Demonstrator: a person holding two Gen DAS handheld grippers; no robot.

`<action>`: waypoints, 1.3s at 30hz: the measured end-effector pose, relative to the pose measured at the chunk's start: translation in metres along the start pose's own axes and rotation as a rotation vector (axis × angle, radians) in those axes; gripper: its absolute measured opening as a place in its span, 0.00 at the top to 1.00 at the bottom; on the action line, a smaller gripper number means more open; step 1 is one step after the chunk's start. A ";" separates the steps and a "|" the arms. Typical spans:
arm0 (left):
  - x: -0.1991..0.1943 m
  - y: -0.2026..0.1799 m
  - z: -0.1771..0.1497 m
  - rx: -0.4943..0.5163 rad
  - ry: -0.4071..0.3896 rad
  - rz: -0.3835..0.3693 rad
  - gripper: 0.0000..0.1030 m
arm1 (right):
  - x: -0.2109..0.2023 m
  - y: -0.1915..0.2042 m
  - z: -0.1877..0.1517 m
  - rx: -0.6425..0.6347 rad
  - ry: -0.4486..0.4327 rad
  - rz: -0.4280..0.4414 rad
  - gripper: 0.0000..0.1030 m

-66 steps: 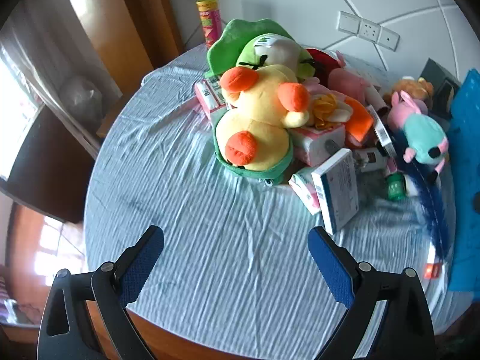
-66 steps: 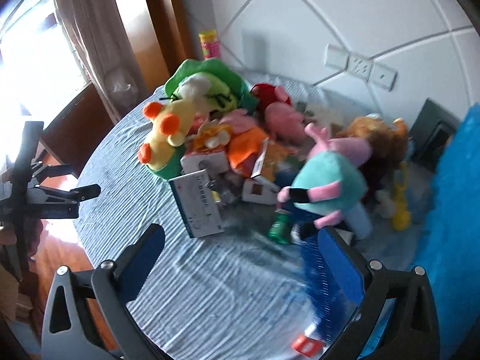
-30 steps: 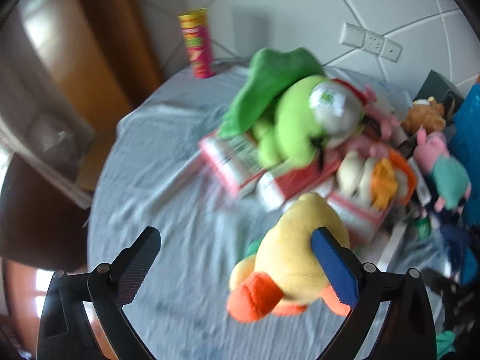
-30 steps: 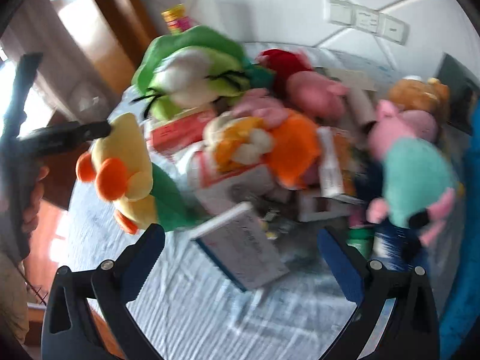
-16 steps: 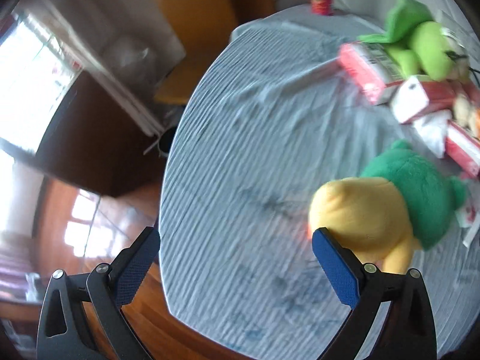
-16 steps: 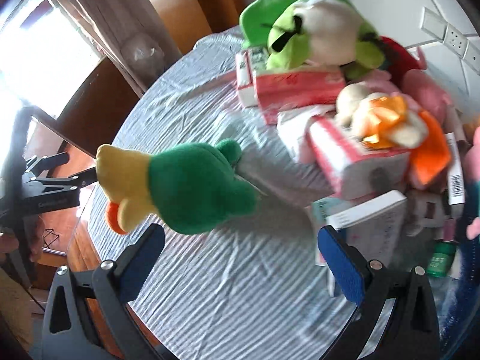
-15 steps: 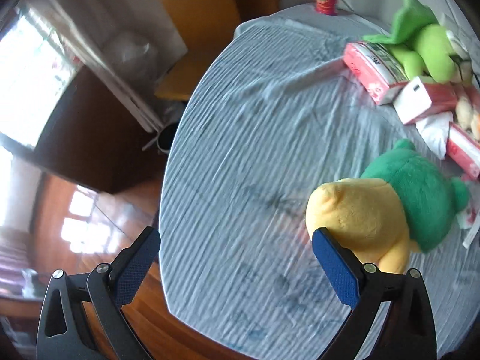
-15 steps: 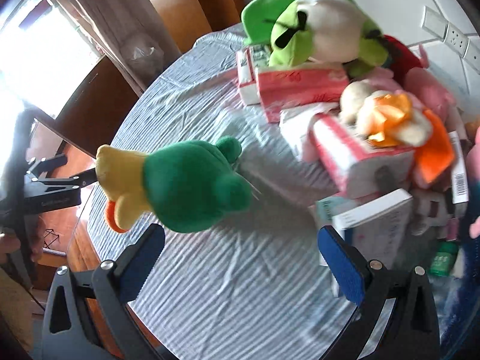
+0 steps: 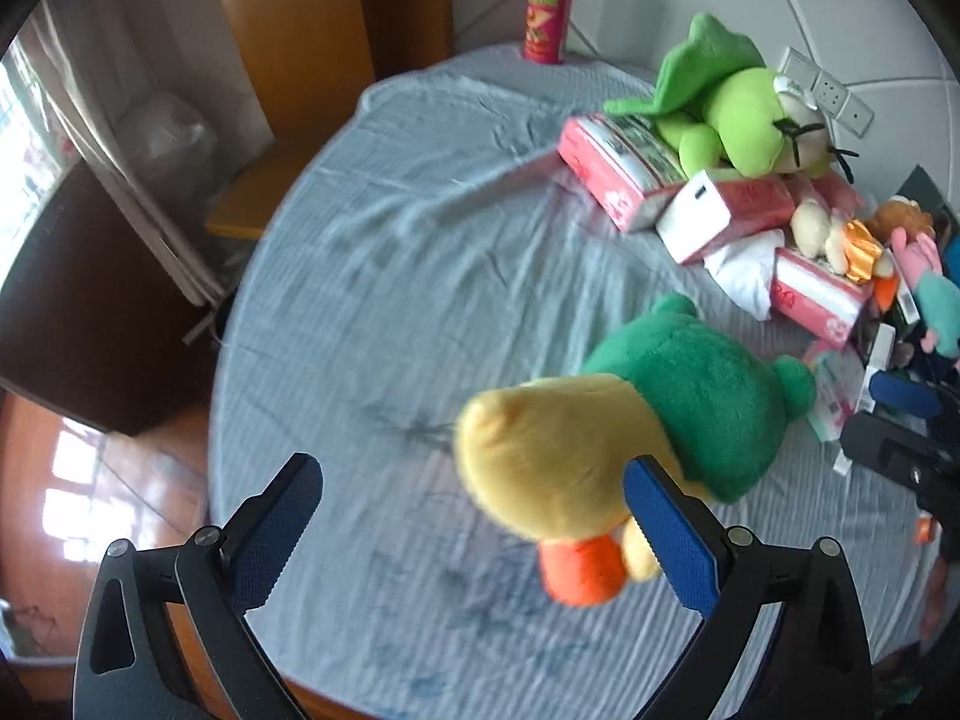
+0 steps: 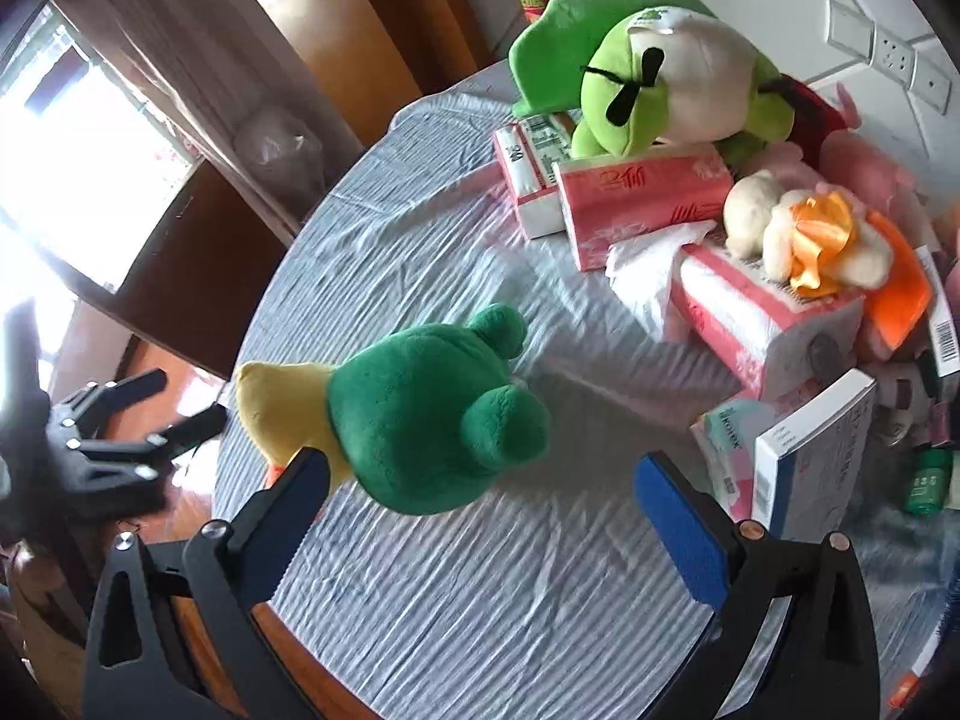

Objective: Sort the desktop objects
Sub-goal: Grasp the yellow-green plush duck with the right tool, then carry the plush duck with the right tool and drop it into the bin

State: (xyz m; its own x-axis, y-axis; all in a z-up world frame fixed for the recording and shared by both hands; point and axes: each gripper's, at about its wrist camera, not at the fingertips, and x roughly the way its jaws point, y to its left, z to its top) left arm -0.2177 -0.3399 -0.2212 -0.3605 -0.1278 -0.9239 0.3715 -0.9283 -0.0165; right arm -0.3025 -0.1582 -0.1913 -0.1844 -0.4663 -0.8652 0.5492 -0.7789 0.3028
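A yellow and green plush duck [image 9: 630, 432] lies on the round table's striped cloth [image 9: 420, 252], just ahead of my left gripper [image 9: 474, 531], which is open and empty. The duck also shows in the right wrist view [image 10: 420, 420], between and beyond the open fingers of my right gripper [image 10: 480, 510], which is empty. The left gripper shows at the table's left edge [image 10: 120, 426]. A light green frog plush [image 10: 660, 90] lies on pink tissue packs [image 10: 642, 204] behind.
A pile of plush toys, tissue packs [image 10: 768, 318] and a white box [image 10: 810, 450] fills the table's right side. A snack can [image 9: 549, 6] stands at the far edge. A small green bottle [image 10: 927, 480] is at right. Wooden furniture and floor lie left of the table.
The duck was in the pile, then moved out to the near left part of the cloth. Both views have shifted slightly since half a second ago; the duck lies a little nearer the left gripper.
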 end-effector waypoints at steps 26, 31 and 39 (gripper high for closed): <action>0.030 -0.022 -0.011 0.108 -0.036 -0.207 0.18 | 0.097 -0.004 0.010 0.043 0.167 0.166 0.07; 0.038 -0.018 -0.012 0.081 -0.009 -0.238 0.21 | 0.109 -0.006 0.004 0.066 0.182 0.193 0.08; 0.007 -0.026 -0.010 0.112 -0.097 -0.230 0.31 | 0.089 0.005 0.007 0.031 0.114 0.198 0.18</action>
State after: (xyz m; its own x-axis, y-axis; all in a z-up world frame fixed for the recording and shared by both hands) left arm -0.2217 -0.3136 -0.2312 -0.5070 0.0630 -0.8597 0.1755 -0.9689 -0.1744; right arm -0.3224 -0.2065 -0.2643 0.0187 -0.5621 -0.8268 0.5401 -0.6903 0.4815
